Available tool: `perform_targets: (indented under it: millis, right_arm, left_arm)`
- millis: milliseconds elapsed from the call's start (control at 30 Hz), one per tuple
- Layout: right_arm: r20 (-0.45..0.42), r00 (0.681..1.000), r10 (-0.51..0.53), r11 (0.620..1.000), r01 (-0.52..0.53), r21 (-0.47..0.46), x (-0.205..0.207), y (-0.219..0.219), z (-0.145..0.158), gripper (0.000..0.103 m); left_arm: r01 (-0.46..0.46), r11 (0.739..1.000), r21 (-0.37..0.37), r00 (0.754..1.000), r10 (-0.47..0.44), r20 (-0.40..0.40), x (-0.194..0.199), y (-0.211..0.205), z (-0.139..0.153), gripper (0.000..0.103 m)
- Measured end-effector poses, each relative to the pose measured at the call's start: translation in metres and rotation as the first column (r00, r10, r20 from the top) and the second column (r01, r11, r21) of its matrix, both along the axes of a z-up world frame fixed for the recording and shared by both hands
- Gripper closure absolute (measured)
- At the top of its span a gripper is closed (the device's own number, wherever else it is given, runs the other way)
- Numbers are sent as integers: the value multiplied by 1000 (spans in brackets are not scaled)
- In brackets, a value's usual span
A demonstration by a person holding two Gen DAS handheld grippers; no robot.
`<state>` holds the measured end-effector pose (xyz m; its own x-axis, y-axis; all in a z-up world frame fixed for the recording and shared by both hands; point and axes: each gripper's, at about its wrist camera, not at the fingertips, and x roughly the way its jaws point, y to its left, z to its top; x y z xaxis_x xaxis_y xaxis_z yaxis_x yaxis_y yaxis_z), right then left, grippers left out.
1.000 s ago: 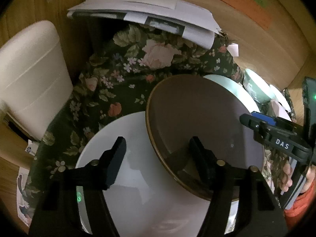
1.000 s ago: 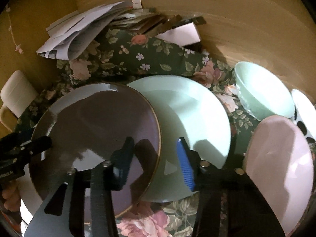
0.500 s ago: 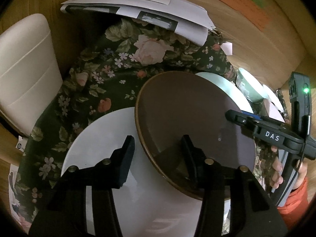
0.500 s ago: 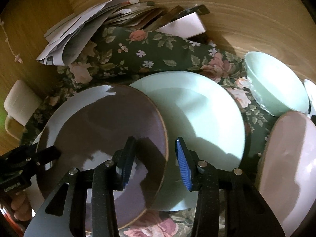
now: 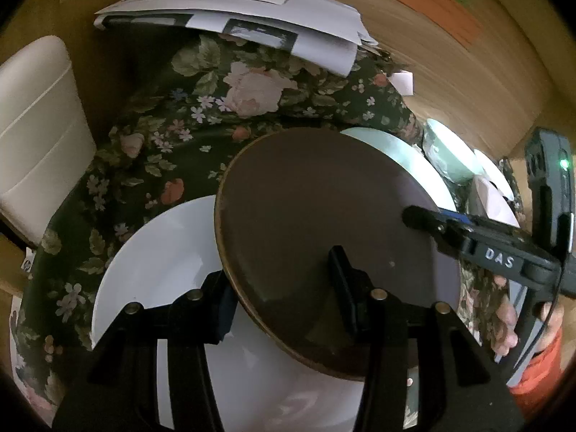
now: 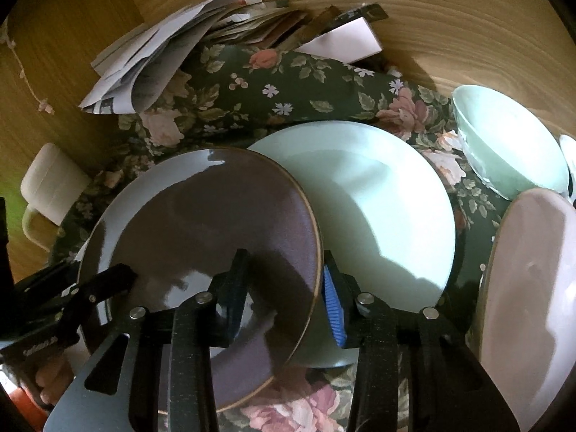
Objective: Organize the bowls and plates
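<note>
A brown plate (image 5: pixel 316 216) (image 6: pixel 216 223) hangs tilted over a white plate (image 5: pixel 162 252) and a mint plate (image 6: pixel 378 208). My left gripper (image 5: pixel 282 298) straddles its near-left rim, one finger under the edge and one on the top face. Its jaws are closing and the pads meet the plate. My right gripper (image 6: pixel 284 295) grips the opposite rim, dark finger on the face and blue pad behind the edge, jaws also closing slightly. One of its fingers (image 5: pixel 417 216) shows in the left wrist view. A mint bowl (image 6: pixel 511 144) and a pink plate (image 6: pixel 532 288) sit to the right.
A dark floral cloth (image 5: pixel 216 108) covers the table. A pile of papers (image 5: pixel 234 10) lies at the back against a wooden wall (image 6: pixel 432 36). A cream chair (image 5: pixel 36 126) stands at the left. A hand with an orange sleeve (image 5: pixel 504 316) holds the right gripper.
My left jaws have narrowed from wide open onto the brown plate's rim. The right jaws have drawn in a little. The plate has hardly moved.
</note>
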<state>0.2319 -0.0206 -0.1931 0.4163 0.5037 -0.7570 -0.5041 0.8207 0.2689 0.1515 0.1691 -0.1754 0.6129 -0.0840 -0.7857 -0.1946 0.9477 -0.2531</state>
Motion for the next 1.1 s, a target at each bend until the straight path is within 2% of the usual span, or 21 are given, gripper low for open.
perform_targets:
  millis: [467, 1100]
  right_arm:
    - [54, 999, -3, 999, 1, 34, -22, -14, 18, 69]
    - [133, 990, -57, 995, 46, 84, -66, -53, 49, 69]
  left_arm:
    - [-30, 999, 14, 998, 29, 48, -12, -5, 18, 56]
    - [3, 999, 41, 993, -8, 120, -39, -41, 51, 56]
